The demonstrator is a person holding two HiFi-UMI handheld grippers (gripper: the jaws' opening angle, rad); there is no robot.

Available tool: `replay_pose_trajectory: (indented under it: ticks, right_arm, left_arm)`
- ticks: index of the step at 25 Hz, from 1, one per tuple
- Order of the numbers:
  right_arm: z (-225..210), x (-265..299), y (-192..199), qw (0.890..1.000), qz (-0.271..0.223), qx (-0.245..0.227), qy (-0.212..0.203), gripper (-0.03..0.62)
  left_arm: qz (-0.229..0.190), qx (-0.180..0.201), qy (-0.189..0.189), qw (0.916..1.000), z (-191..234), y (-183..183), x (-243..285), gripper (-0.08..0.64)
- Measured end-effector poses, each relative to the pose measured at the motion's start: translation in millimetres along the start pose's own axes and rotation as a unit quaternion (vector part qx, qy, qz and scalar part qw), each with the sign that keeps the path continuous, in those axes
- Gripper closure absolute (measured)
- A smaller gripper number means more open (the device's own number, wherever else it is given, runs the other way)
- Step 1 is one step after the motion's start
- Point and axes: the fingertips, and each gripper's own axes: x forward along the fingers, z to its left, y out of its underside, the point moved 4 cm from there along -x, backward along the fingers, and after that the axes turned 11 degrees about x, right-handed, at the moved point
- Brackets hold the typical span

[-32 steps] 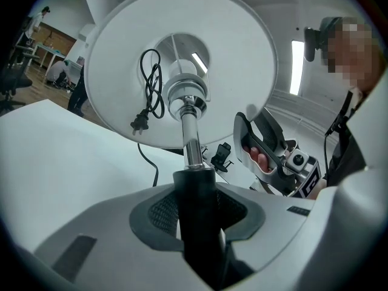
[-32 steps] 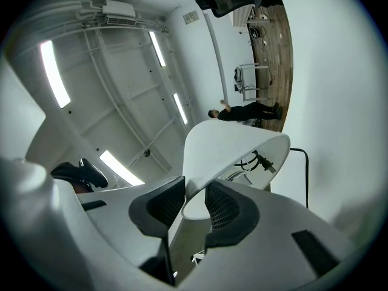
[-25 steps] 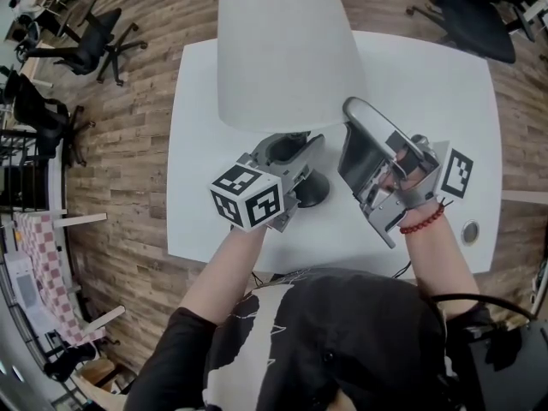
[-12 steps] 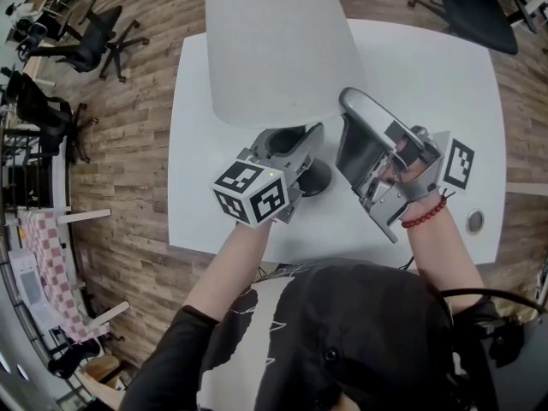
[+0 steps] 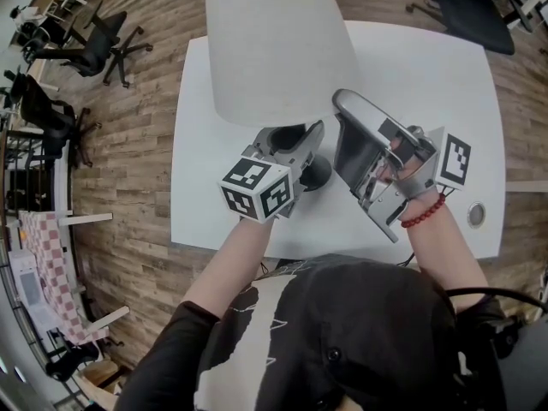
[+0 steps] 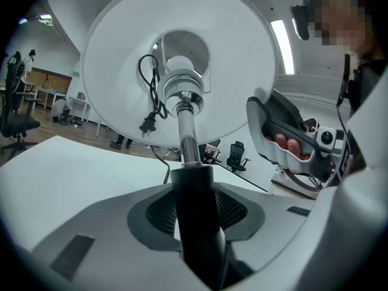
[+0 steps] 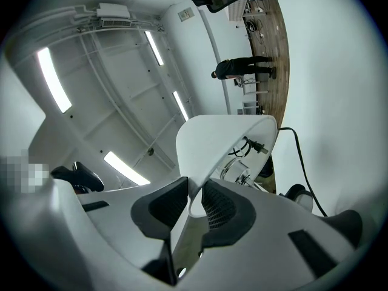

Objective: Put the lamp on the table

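The lamp has a wide white shade (image 5: 278,45), a chrome and black stem (image 6: 195,205) and a dark round base (image 5: 315,174) over the white table (image 5: 428,75). I cannot tell whether the base touches the tabletop. My left gripper (image 5: 300,144) is shut on the black lower part of the stem, under the shade (image 6: 121,59). A coiled cord and plug (image 6: 147,125) hang inside the shade. My right gripper (image 5: 342,110) reaches to the shade from the right; its jaws are closing, with the shade's rim (image 7: 224,138) between the pads (image 7: 163,205).
The table's front edge runs close to the person's body, and a round cable grommet (image 5: 475,215) sits near its right front corner. Black office chairs (image 5: 94,41) stand on the wood floor at left and one at the top right (image 5: 475,11). A person (image 7: 242,66) stands far off.
The right gripper has crept up to the shade and its jaws have narrowed round the rim. The lamp and left gripper have barely shifted.
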Motion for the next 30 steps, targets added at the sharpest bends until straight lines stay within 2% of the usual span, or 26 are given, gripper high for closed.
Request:
replay_pose_trajectory:
  ticks: [9,20,27,30]
  right_arm:
    - [2.0,-0.8,18.7,1.000,0.008,-0.017,0.007,0.511]
    - [4.9,0.0,37.0,0.999,-0.003,-0.035,0.020,0.511]
    - [1.5,-7.9,43.3,0.998,-0.035,-0.034,0.028,0.526]
    - [3.2,-10.9,42.3,0.997,-0.045,-0.043,0.035,0.549]
  left_arm:
    - [0.023,0.043,-0.033,0.9983,-2.0,1.9,-9.5,0.411]
    - [0.027,0.047,-0.059,0.9968,-3.5,2.0,-23.2,0.402]
    - [-0.005,0.043,-0.056,0.9975,-4.3,2.5,-45.0,0.390]
    - [-0.028,0.064,-0.046,0.9965,-8.3,-6.0,-50.7,0.390]
